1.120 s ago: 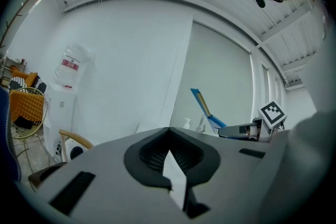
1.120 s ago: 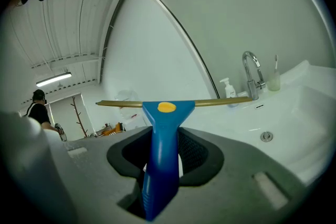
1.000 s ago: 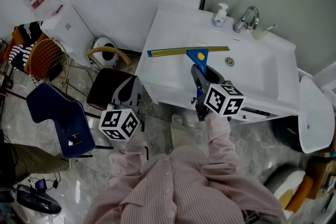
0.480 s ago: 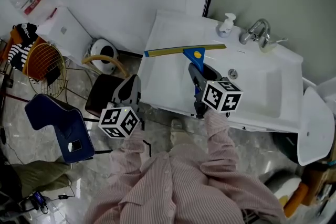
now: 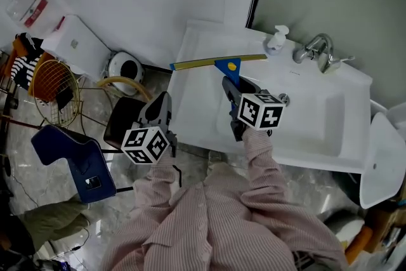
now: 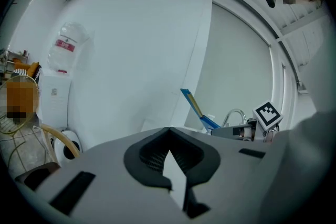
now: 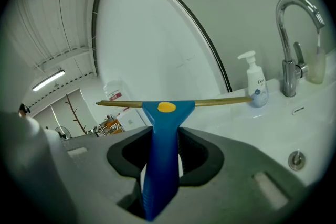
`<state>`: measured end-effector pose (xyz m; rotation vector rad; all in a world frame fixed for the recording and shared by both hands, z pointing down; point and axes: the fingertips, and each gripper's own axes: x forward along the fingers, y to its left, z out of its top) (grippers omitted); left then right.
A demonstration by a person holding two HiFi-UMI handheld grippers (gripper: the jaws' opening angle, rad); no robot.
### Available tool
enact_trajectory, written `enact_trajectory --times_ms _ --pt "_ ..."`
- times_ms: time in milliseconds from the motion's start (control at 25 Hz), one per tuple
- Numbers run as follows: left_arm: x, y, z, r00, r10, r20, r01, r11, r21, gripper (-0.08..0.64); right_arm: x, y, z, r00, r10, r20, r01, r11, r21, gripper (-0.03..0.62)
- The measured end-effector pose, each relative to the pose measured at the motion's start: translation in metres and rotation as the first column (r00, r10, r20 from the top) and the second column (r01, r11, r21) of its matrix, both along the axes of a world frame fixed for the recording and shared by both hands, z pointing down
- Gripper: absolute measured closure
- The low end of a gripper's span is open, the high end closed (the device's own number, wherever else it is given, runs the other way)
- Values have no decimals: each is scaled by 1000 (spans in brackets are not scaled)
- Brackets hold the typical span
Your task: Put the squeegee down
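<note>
The squeegee [image 5: 227,66] has a blue handle and a long yellowish blade. My right gripper [image 5: 231,88] is shut on the handle and holds it over the left part of the white sink [image 5: 317,133], with the blade pointing away from me. In the right gripper view the squeegee's handle [image 7: 161,134] runs up between the jaws of that gripper [image 7: 164,139], and the blade lies level above them. My left gripper [image 5: 161,103] hangs left of the sink over the floor, shut and empty. The left gripper view shows the left gripper [image 6: 168,153] with the squeegee [image 6: 192,104] off to the right.
A faucet [image 5: 315,46] and a soap bottle [image 5: 275,39] stand at the sink's back edge. Left of the sink are a black stool [image 5: 122,118], a blue chair [image 5: 71,152], a wire basket [image 5: 54,82] and a white cabinet [image 5: 75,40]. A white toilet lid [image 5: 380,155] shows at right.
Both grippers have moved forward toward the sink and slightly down. The squeegee has stayed in the right gripper, its blade now nearer the sink's back left corner.
</note>
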<state>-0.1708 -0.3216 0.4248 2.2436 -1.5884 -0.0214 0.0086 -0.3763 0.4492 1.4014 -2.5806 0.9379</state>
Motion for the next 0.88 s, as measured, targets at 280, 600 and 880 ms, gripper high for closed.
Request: enact_trajectory --times_ms 280,600,880 --pt "1 -26 21 1000 9 -13 -10 999 -45 558 -14 -32 19 998 -9 -55 7 999 -37 457" --pt "10 -56 57 997 67 -32 -70 990 -121 558 -35 -63 60 992 22 -121 -37 992 -119 457" --pt "19 -73 89 992 109 -56 -117 976 -181 558 -49 -80 96 977 25 -213 -65 982 -180 457"
